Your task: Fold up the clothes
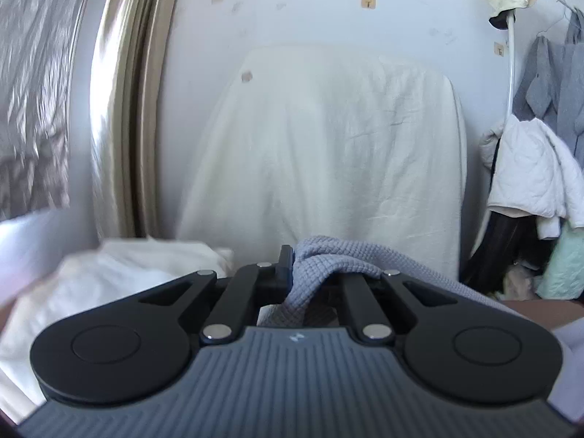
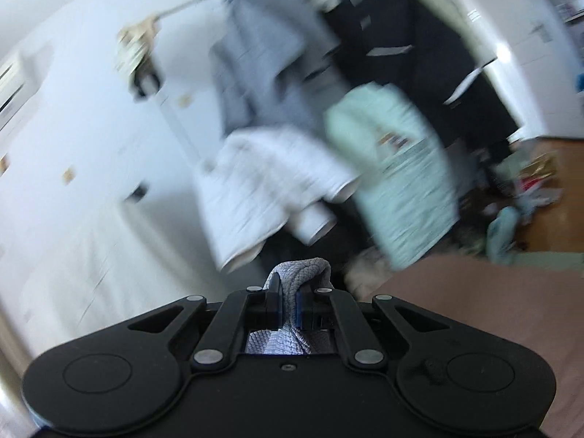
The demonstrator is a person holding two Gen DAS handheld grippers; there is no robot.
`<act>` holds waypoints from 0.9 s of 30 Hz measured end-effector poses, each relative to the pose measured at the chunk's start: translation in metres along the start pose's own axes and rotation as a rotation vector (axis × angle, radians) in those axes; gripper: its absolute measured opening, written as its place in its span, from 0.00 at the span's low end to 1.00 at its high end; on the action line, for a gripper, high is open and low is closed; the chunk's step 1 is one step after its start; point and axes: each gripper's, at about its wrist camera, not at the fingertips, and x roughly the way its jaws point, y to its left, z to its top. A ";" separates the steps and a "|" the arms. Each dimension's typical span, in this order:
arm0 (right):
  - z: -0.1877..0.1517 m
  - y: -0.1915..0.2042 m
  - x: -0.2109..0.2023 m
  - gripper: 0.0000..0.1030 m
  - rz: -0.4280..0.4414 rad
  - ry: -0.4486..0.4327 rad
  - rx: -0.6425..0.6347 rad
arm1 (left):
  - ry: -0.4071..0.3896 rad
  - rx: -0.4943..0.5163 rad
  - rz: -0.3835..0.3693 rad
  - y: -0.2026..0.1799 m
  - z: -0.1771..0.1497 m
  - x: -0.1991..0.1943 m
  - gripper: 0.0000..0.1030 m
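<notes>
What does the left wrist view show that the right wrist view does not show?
Only the left wrist view shows a cream sheet draped against the wall, white fabric at lower left and a metallic frame. Only the right wrist view shows black garments, a wooden floor with clutter and a brown surface. Both show a gripper shut on the grey knitted cloth, and grey, white and mint clothes hanging beyond.
</notes>
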 end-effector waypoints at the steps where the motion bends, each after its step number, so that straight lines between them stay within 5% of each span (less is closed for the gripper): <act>1: -0.004 -0.004 0.009 0.13 -0.031 0.038 -0.032 | 0.035 0.035 -0.002 -0.004 -0.010 0.004 0.05; 3: -0.024 -0.012 0.032 0.35 -0.112 0.180 -0.104 | 0.108 0.095 -0.008 -0.011 -0.039 0.009 0.05; 8: -0.083 -0.033 0.054 0.39 -0.221 0.414 -0.054 | 0.221 0.192 0.058 -0.019 -0.108 0.011 0.05; 11: -0.085 -0.025 0.041 0.41 -0.180 0.437 0.011 | 0.227 0.216 0.095 -0.018 -0.126 0.010 0.05; 15: -0.089 0.003 0.005 0.64 -0.105 0.458 0.008 | 0.195 0.188 0.078 -0.016 -0.122 0.004 0.05; 21: -0.138 0.019 -0.034 0.70 0.163 0.772 0.169 | 0.121 0.117 0.039 -0.003 -0.100 -0.017 0.05; 25: -0.185 0.018 -0.040 0.71 0.158 1.031 0.290 | 0.116 0.157 0.047 0.001 -0.110 -0.031 0.05; 27: -0.198 0.021 -0.041 0.71 0.140 1.061 0.288 | 0.113 0.195 0.046 0.000 -0.115 -0.035 0.05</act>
